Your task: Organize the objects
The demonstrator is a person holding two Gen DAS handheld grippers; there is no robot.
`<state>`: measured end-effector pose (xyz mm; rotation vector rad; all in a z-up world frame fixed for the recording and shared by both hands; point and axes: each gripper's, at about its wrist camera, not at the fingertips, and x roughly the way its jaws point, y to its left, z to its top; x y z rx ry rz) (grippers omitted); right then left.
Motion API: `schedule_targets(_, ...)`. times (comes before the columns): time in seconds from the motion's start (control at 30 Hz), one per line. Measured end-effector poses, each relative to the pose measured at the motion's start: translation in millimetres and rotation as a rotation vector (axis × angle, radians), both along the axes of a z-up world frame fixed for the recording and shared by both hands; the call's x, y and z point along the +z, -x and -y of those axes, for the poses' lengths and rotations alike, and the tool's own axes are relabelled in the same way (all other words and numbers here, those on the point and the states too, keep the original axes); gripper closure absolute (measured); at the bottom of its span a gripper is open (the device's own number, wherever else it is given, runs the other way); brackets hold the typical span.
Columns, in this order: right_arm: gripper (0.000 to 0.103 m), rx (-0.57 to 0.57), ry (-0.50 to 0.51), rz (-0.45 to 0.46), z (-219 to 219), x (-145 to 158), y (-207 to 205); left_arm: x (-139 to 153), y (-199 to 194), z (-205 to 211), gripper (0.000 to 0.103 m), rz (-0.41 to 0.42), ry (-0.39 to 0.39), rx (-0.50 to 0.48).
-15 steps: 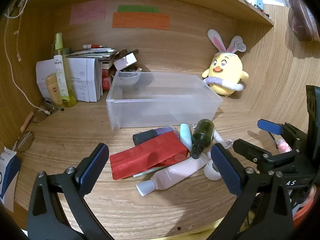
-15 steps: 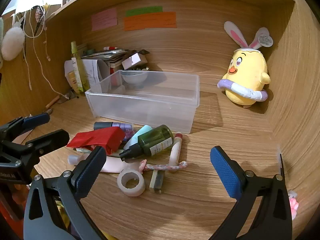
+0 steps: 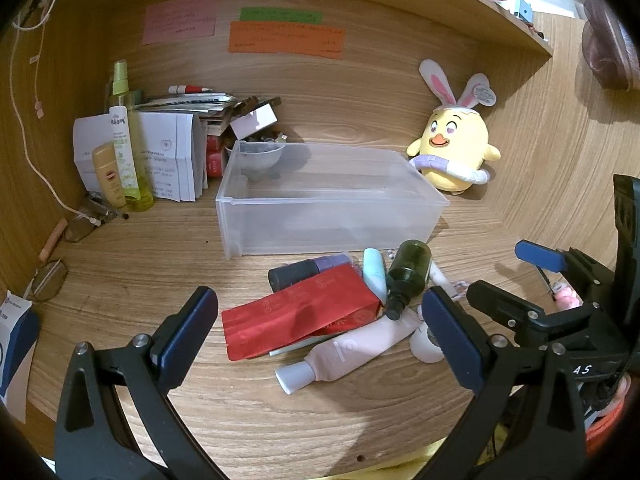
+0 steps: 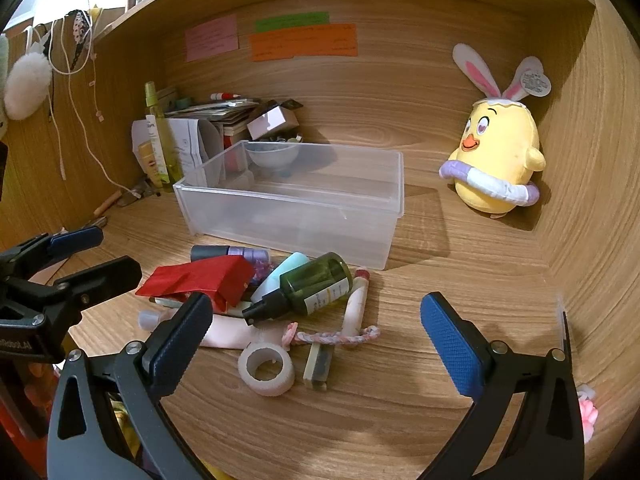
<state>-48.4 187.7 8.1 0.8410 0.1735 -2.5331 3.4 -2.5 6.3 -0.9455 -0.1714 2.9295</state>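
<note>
- The left gripper (image 3: 320, 328) hangs with its jaws spread wide, nothing between the blue pads (image 3: 188, 332).
- The right gripper (image 4: 316, 336) is spread just as wide, its pads (image 4: 450, 350) bare.
- Each one shows in the other's view: the right gripper (image 3: 516, 276) at the right edge, the left gripper (image 4: 90, 254) at the left edge, side by side.

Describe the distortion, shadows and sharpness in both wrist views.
Left wrist view: fisheye bends the shelf edge, dark corners; clear bin sharp. Right wrist view: same bowing; plush chick casts a shadow on the side wall, roll of tape in focus.
</note>
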Motion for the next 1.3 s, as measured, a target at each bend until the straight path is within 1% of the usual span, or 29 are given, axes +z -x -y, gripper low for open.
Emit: schedule_targets(1.3, 0.000, 0.002, 0.015, 0.001, -3.5, 1.5, -3.4, -1.0, -3.6, -3.5, 0.000, 0.011, -0.005, -0.009)
